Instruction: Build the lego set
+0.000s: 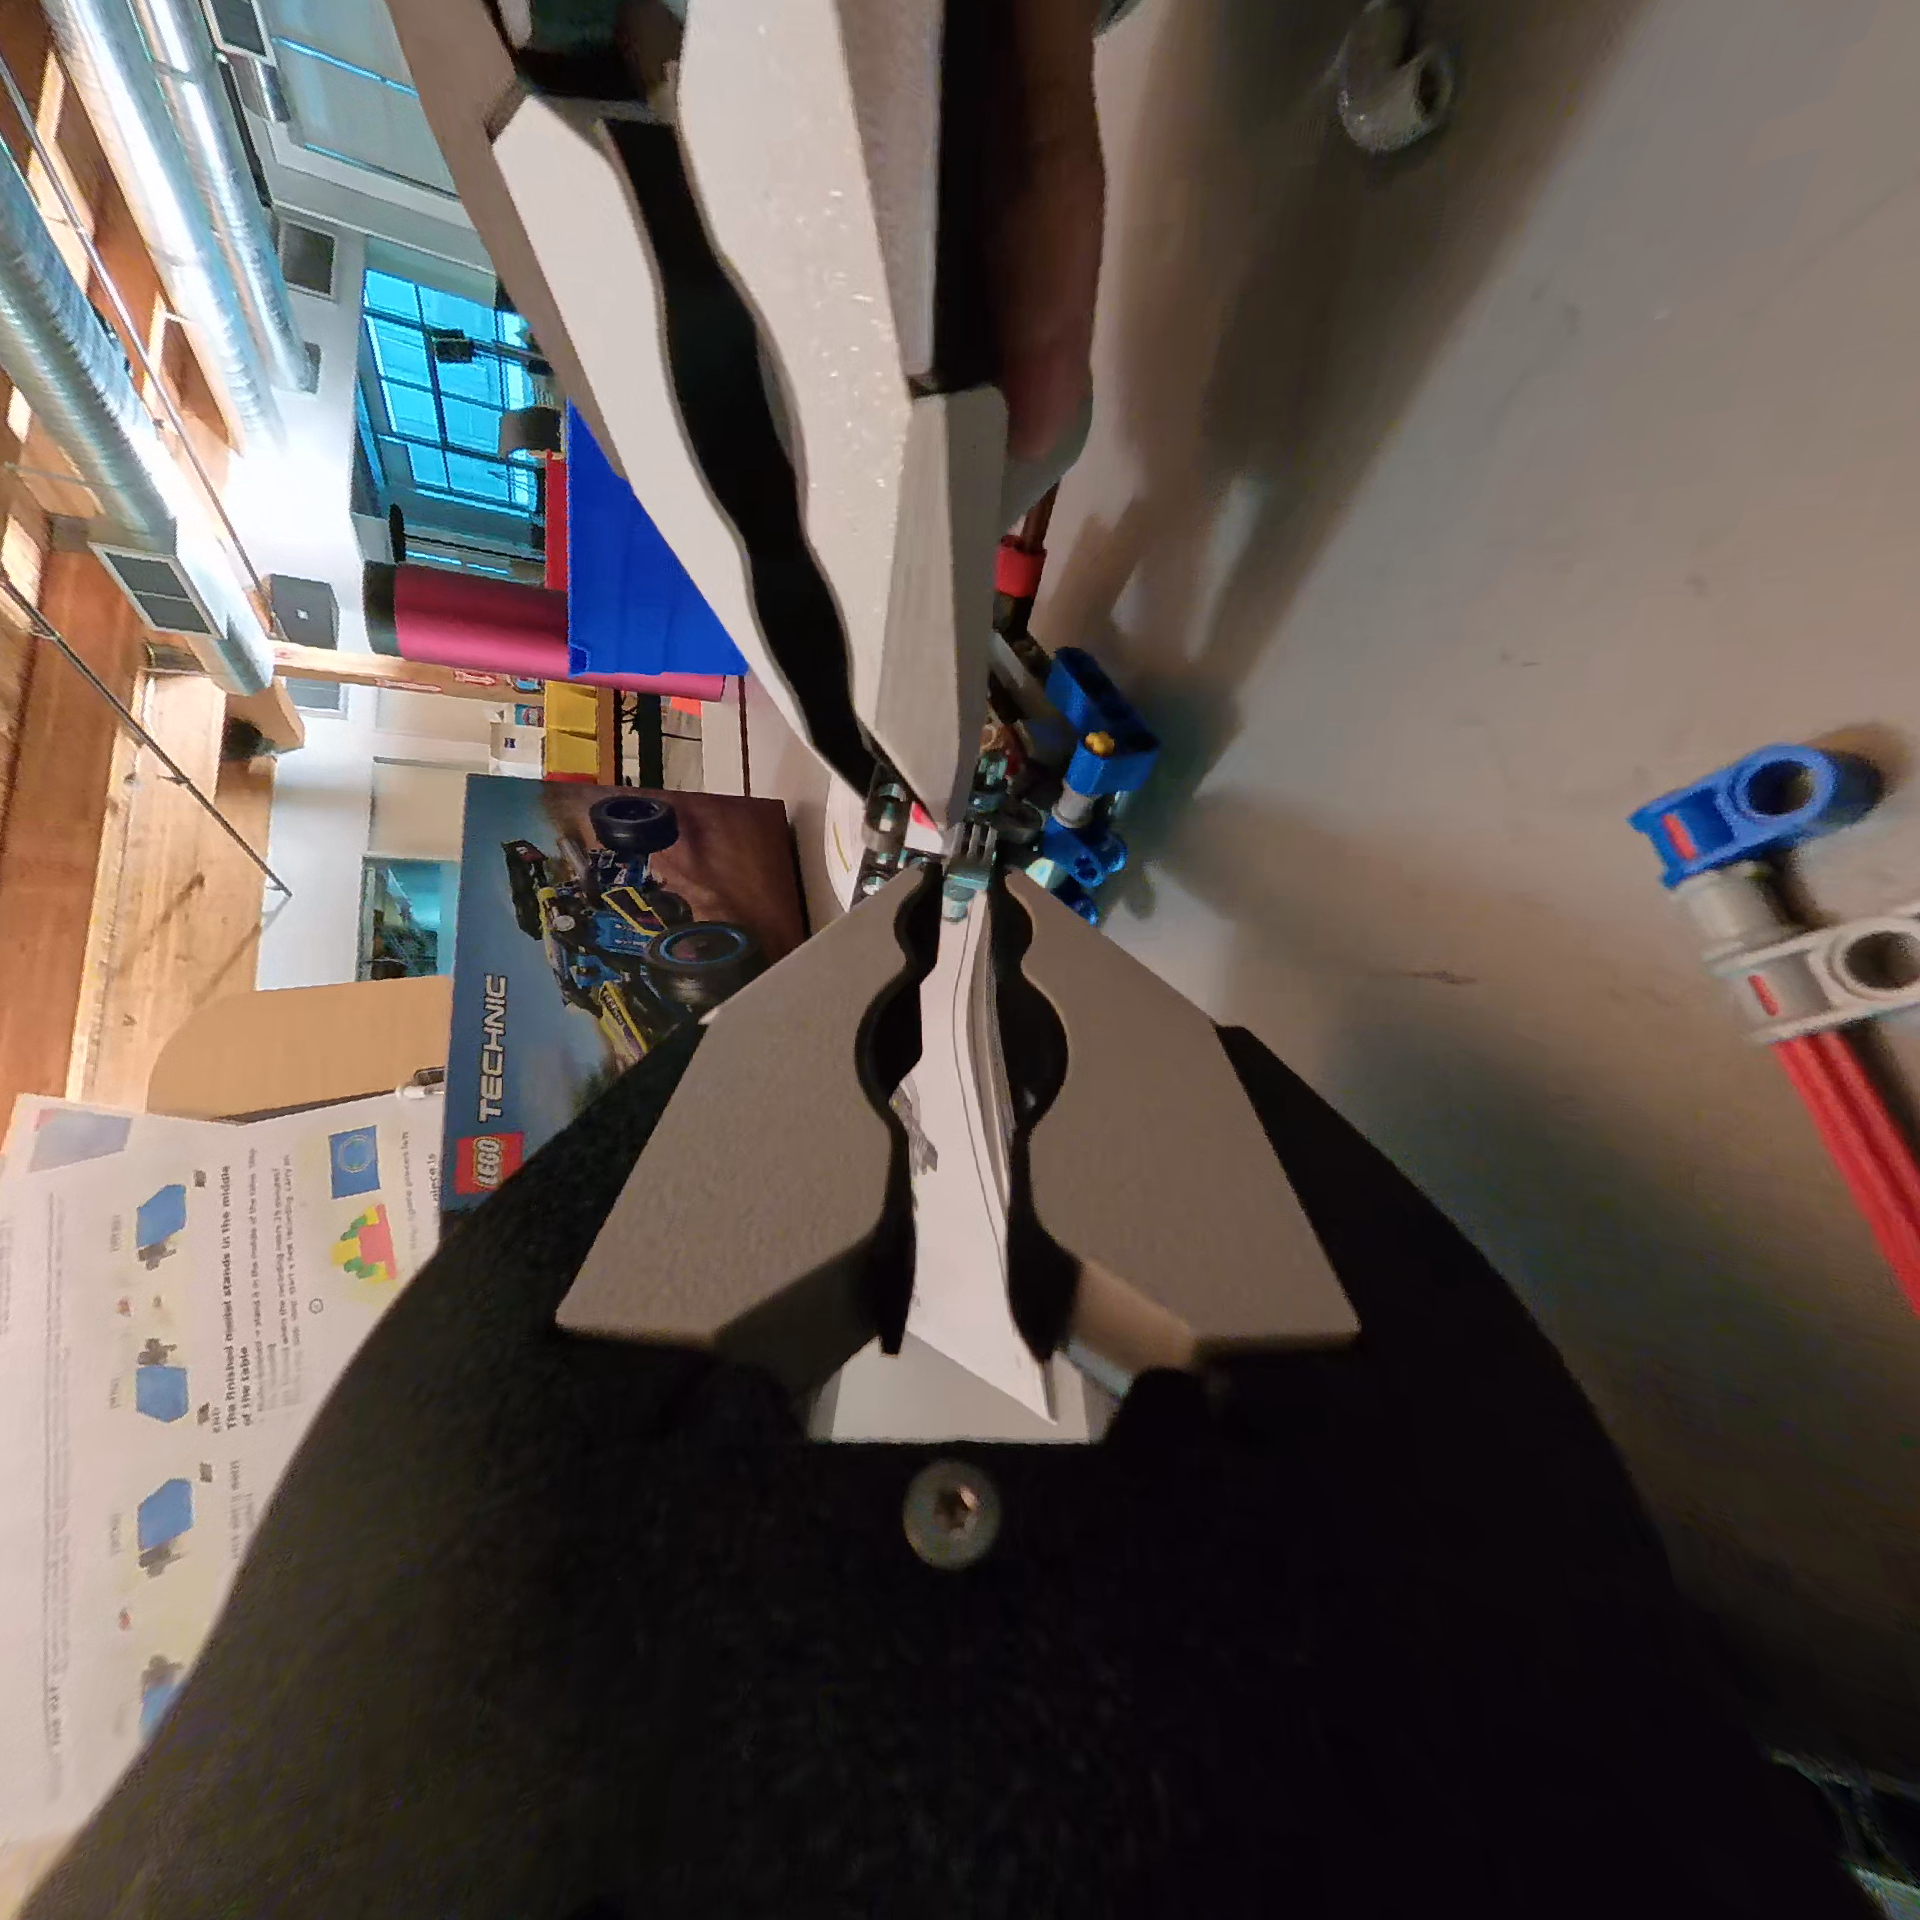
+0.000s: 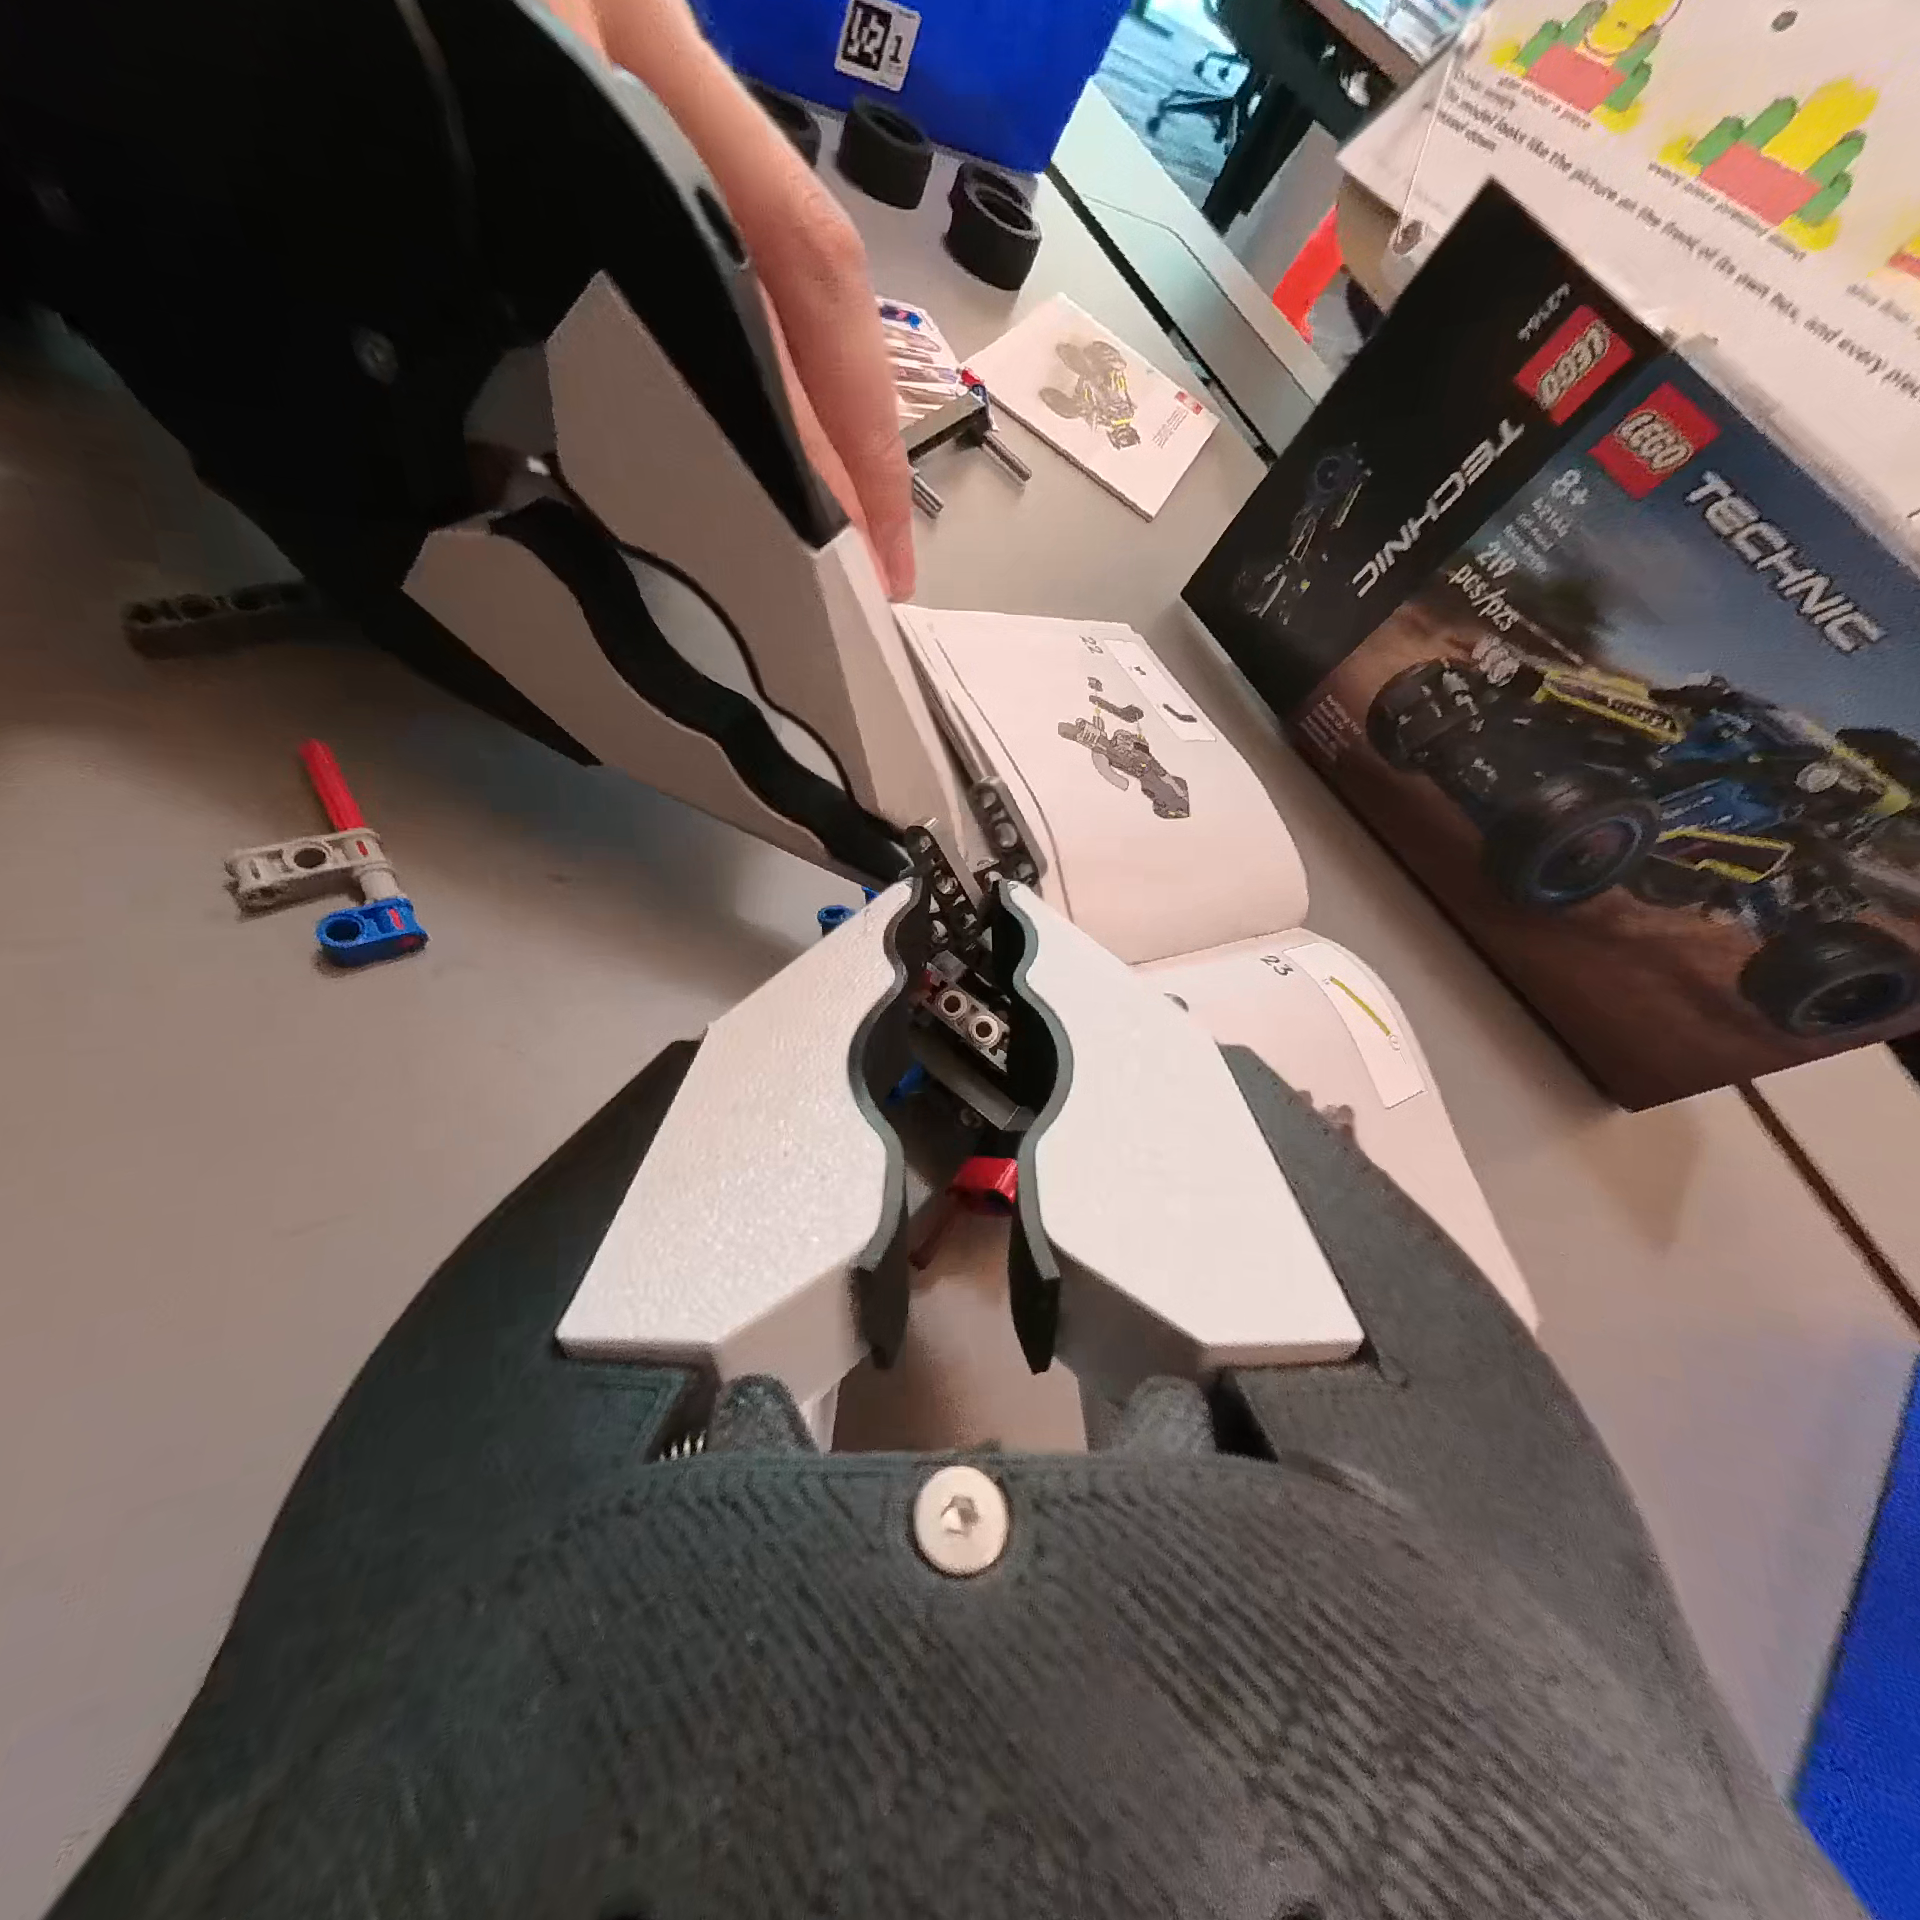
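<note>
A small Lego assembly (image 1: 1091, 748) of black, grey and blue parts sits on the grey table beside an open instruction booklet (image 2: 1143, 790). My right gripper (image 2: 956, 894) is shut on the assembly's black holed beam (image 2: 940, 914), and the rest of the assembly (image 2: 961, 1023) lies between its fingers. My left gripper (image 1: 956, 888) meets it tip to tip and is closed on a small grey-teal part (image 1: 966, 873) at the assembly's end. White booklet pages (image 1: 961, 1143) show through the gap behind its fingers. The left gripper also shows in the right wrist view (image 2: 899, 836), held by a hand (image 2: 821, 343).
A loose piece of red axle, grey connector and blue connector (image 2: 332, 862) lies on the table to the left. A grey beam (image 2: 208, 613), black tyres (image 2: 992, 223), a small leaflet (image 2: 1091, 405) and a blue bin (image 2: 935, 62) lie farther back. The set's box (image 2: 1610, 790) stands right. The tips of both grippers are at nearly the same place.
</note>
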A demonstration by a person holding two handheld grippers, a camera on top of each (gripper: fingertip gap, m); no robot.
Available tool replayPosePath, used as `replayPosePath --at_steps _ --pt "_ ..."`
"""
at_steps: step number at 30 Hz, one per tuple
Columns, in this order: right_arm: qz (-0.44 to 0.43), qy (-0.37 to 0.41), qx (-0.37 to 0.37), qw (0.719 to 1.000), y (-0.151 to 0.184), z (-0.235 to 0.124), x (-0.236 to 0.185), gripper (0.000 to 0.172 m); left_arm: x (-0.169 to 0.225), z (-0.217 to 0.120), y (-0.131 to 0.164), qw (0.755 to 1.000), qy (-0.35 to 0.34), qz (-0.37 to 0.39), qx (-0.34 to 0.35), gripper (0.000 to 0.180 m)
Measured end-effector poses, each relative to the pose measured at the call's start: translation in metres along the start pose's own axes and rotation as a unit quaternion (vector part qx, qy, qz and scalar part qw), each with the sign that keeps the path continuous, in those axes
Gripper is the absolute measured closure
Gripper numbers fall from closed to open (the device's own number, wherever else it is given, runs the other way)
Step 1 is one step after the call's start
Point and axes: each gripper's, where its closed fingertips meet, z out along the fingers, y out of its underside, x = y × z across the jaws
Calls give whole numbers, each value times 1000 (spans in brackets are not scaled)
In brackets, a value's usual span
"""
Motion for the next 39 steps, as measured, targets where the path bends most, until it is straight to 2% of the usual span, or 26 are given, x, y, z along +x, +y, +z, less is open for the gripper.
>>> replayPosePath --at_steps 6,13,16,18,26,30,33,37,39 --pt "-13 6 -2 1000 3 0 1 164 -1 -2 -4 1000 11 -24 17 169" --pt "18 -5 12 1000 2 -1 -1 163 2 0 -5 1000 14 4 10 176" --pt "46 -1 5 999 3 -5 0 150 -6 -2 -8 1000 -16 1 16 176" --pt "75 -2 4 997 2 -9 0 148 -11 -2 -8 999 -38 11 12 176" --pt "147 3 23 989 -4 -18 8 156 -14 -3 -7 997 -68 33 7 176" --pt "203 -15 21 979 -5 -17 2 153 -13 -5 -7 998 -62 33 8 177" --pt "223 -1 21 975 -2 -14 6 157 -11 -6 -8 998 -49 32 8 176" --pt "253 -18 14 967 2 -9 0 156 -8 -6 -11 998 -45 40 5 176" --pt "252 -18 15 967 1 -9 0 163 -7 -6 -12 998 -42 41 5 176"
